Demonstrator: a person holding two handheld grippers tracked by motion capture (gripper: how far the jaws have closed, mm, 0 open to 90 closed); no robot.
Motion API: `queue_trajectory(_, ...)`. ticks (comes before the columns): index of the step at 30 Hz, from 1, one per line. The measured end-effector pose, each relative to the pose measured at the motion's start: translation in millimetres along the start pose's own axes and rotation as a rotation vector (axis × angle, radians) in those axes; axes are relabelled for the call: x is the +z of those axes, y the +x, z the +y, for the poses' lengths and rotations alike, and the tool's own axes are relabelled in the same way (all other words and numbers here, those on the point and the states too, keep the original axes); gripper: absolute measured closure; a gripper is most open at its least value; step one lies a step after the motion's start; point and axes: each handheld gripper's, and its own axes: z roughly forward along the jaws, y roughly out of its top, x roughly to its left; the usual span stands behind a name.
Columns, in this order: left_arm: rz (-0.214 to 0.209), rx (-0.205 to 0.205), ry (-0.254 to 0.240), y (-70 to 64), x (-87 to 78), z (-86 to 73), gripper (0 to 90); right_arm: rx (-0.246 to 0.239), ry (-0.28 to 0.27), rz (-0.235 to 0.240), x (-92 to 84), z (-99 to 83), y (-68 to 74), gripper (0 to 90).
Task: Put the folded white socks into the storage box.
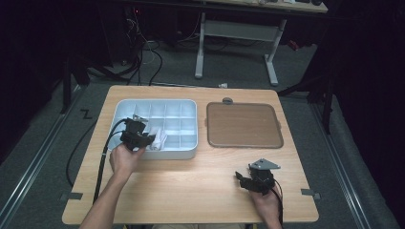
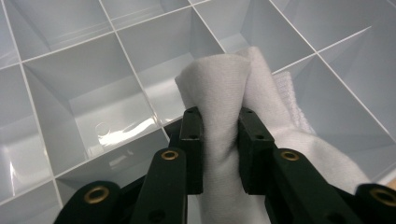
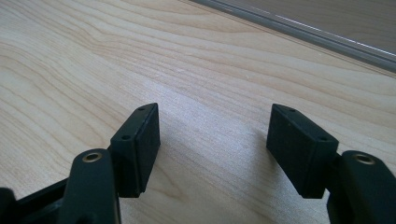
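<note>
At the left of the high view the left gripper (image 1: 143,139) hangs over the near left part of a pale grey plastic box (image 1: 188,153), a rounded rectangle split by thin straight walls into a grid of square cells. Its jaws are pinched on a white cloth (image 1: 158,138), soft and crumpled, which lies in the cells at the near edge of the box, just right of the gripper. The left gripper view brings this close: the cloth (image 2: 219,88) is a fuzzy knit, bunched into an upright fold squeezed between the two flat black pads, with a ribbed band showing on its right side, and the smooth, glossy cell walls (image 2: 116,46) rise around and behind it; the jaws themselves hide the cloth's lower part. Right of the box, and apart from it, lies a flat brown tray (image 1: 243,125) with rounded corners and a grey rim, with a small grey knob (image 1: 227,100) at its far edge. Nearer the person, at the right, the right gripper (image 1: 244,180) sits low over the bare table (image 1: 191,186) of light, wavy-grained wood, topped by a grey three-cornered plate. The right gripper view shows its jaws (image 3: 212,149) standing wide apart with nothing between them but wood grain, and a grey rim crossing the top right corner.
</note>
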Motion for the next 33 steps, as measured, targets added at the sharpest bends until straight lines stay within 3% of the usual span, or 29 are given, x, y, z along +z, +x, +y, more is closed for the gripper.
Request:
queue_trajectory(11,0.010,0.022,0.021,-0.4,1.4,-5.0,75.5,0.000,0.000,-0.001,0.0,0.0,0.1,35.2)
queue_trajectory(33,0.005,0.004,0.058,4.3,4.7,-8.9,75.9,0.001,0.000,-0.001,0.0,0.0,0.3,35.2)
